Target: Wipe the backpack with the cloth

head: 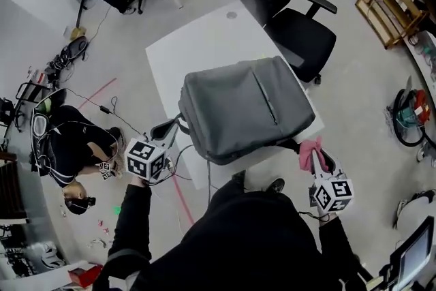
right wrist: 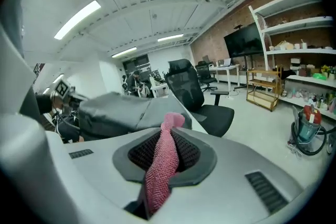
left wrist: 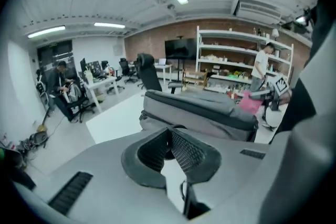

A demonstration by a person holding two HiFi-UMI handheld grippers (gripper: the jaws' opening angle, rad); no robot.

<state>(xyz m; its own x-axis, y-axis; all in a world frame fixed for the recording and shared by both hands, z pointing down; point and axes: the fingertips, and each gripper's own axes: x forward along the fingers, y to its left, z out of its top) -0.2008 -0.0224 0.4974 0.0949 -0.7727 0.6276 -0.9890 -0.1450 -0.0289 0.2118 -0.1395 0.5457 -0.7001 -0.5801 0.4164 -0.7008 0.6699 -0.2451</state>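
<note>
Cloth [right wrist: 160,165] pinched in the right gripper [head: 316,161] hangs beside the backpack's [head: 245,109] near corner, left gripper [head: 166,133] pressed together empty at its other near corner; unbraced, the backpack could slide when wiped.

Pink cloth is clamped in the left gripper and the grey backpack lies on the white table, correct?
One thing is off: the pink cloth is clamped in the right gripper, not the left, as the right gripper view shows. The left gripper is shut with nothing in it. The grey backpack does lie on the white table.
</note>
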